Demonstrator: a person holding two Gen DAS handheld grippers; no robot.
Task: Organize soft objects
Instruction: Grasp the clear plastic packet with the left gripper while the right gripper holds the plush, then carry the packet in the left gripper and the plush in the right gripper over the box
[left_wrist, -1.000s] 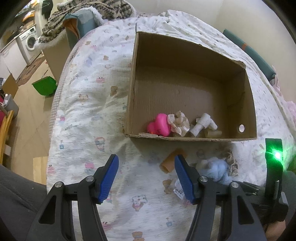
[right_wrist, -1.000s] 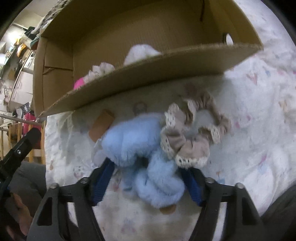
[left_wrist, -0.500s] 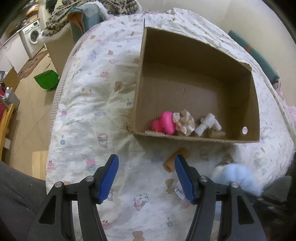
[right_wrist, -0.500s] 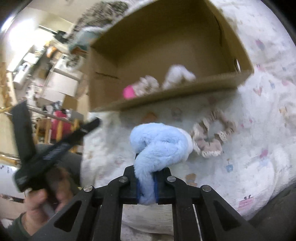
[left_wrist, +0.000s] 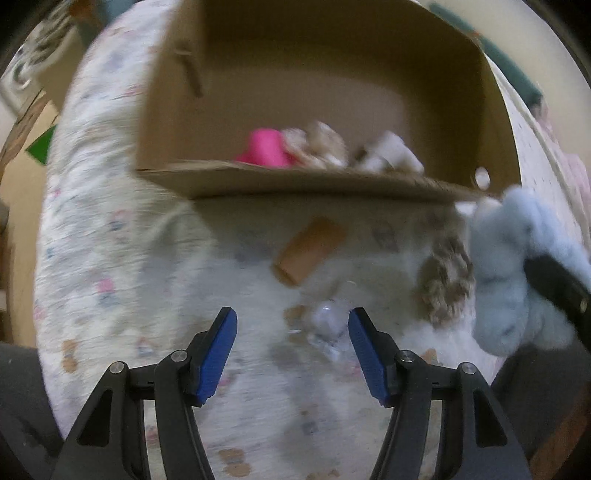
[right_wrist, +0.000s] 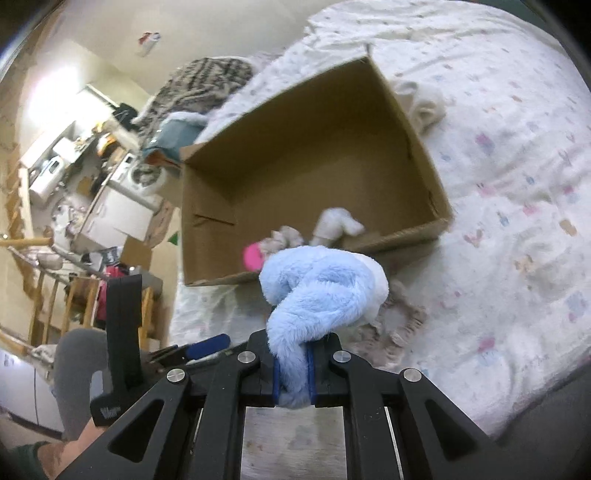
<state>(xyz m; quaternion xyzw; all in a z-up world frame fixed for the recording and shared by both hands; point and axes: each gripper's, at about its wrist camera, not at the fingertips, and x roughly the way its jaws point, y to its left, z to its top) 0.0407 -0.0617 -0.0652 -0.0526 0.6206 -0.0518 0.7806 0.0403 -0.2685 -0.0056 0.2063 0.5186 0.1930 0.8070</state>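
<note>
Cardboard dominated the left wrist view: the open box (left_wrist: 325, 184) on the patterned bedsheet (left_wrist: 122, 266) filled more of the frame than a second earlier, and the whole picture was blurred. Inside it, against the near wall, lay a pink toy (left_wrist: 264, 147), a beige frilled scrunchie (left_wrist: 317, 144) and a white plush piece (left_wrist: 391, 155). Outside the box, an orange-brown roll (left_wrist: 308, 254) lay on the sheet just before the near wall, with a small clear wrapper (left_wrist: 327, 325) nearer the camera and a lace-edged scrunchie (left_wrist: 445, 284) to the right. The left gripper (left_wrist: 291, 343) stood with its blue fingers (left_wrist: 218, 354) spread and nothing between them. At the right edge the blue plush toy (left_wrist: 509, 273) hung clear of the sheet, where a second earlier it had lain flat beside the lace-edged scrunchie.

Right wrist view: the right gripper (right_wrist: 293, 373) had its fingers pressed together on a limb of the blue plush toy (right_wrist: 321, 291); a second earlier they had been spread around it on the bedsheet (right_wrist: 517, 184). The toy was held just before the near wall of the box (right_wrist: 424, 236), whose floor beyond the three items at the near wall was bare cardboard. The left gripper (right_wrist: 207, 345) appeared at lower left.
</note>
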